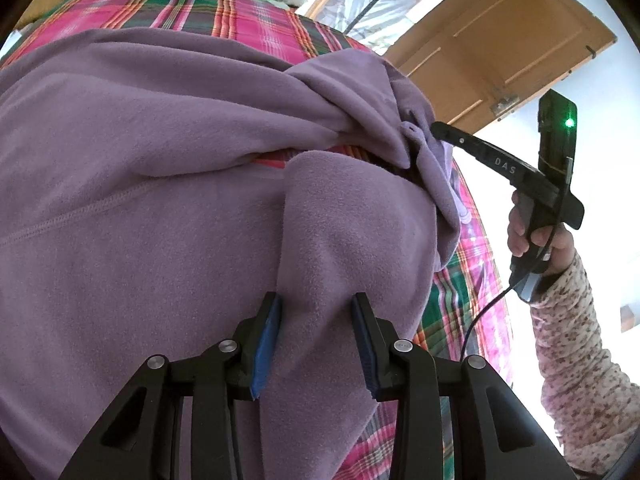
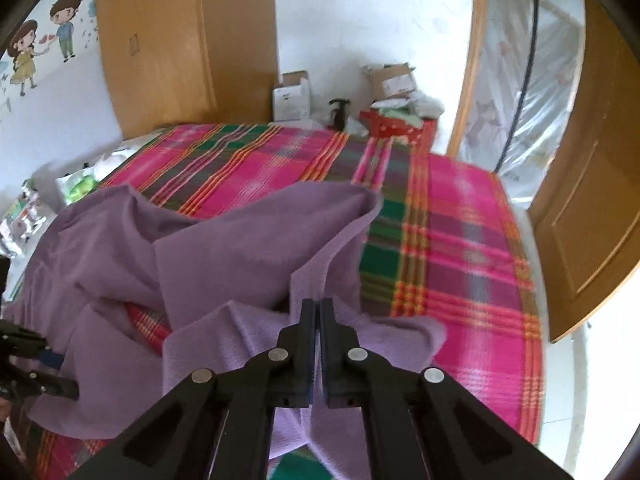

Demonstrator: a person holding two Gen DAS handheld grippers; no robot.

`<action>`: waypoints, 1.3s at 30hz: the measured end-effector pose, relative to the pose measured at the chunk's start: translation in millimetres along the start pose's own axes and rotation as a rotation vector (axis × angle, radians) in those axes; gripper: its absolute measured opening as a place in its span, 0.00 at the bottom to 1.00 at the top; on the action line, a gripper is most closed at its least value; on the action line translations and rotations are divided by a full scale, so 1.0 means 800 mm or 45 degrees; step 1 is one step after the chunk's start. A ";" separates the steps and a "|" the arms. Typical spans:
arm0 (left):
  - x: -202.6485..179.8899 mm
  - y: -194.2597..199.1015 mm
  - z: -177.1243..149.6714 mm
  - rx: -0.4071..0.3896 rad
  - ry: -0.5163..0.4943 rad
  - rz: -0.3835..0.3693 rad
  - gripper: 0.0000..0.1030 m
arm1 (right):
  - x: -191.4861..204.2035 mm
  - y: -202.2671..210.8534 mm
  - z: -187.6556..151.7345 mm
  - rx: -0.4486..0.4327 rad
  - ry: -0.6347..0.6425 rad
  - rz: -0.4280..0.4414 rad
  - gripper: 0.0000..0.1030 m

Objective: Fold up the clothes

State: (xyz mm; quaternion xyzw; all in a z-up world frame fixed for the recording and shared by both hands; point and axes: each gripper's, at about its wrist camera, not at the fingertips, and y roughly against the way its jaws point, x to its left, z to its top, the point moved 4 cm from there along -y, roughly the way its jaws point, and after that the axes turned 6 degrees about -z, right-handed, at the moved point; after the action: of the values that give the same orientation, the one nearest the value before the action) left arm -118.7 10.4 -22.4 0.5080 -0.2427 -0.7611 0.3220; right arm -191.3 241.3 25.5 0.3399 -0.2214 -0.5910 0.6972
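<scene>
Purple fleece garment (image 1: 160, 184) lying rumpled across the plaid bedspread (image 1: 248, 20), covering most of its near side; left gripper (image 1: 316, 344), at the garment's near edge, jaws partly apart with a thick fold of fleece between the blue pads (image 1: 266, 344), pads touching the fold on both sides; right gripper (image 2: 318, 312), at the garment's right edge, jaws pressed together on a bunched corner of fleece; person's hand (image 1: 536, 236) and floral sleeve (image 1: 576, 344) behind it; wooden door (image 2: 592, 208) beyond the bedspread's right side.
</scene>
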 end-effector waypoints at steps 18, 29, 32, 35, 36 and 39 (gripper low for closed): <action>0.000 -0.005 -0.004 -0.011 0.007 -0.018 0.36 | -0.080 -0.055 0.057 -0.033 -0.082 -0.329 0.02; 0.003 0.012 -0.015 -0.032 0.026 -0.042 0.37 | -0.077 -0.025 0.036 -0.029 -0.166 -0.343 0.12; 0.002 0.022 -0.022 -0.048 0.024 -0.039 0.37 | -0.069 0.004 0.025 -0.054 -0.216 -0.304 0.15; -0.003 0.029 -0.033 -0.063 0.010 -0.025 0.37 | -0.056 0.032 0.009 -0.066 -0.244 -0.260 0.19; -0.005 0.031 -0.038 -0.065 -0.001 -0.020 0.37 | -0.049 0.041 0.001 -0.066 -0.252 -0.236 0.19; -0.010 0.035 -0.052 -0.060 -0.017 -0.014 0.37 | -0.022 0.063 -0.027 -0.070 -0.290 -0.115 0.19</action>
State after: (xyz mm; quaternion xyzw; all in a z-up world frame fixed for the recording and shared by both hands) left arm -70.8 -4.1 -13.0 0.4964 -0.2242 -0.7718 0.3282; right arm -145.6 266.8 50.2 0.2609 -0.2673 -0.6626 0.6491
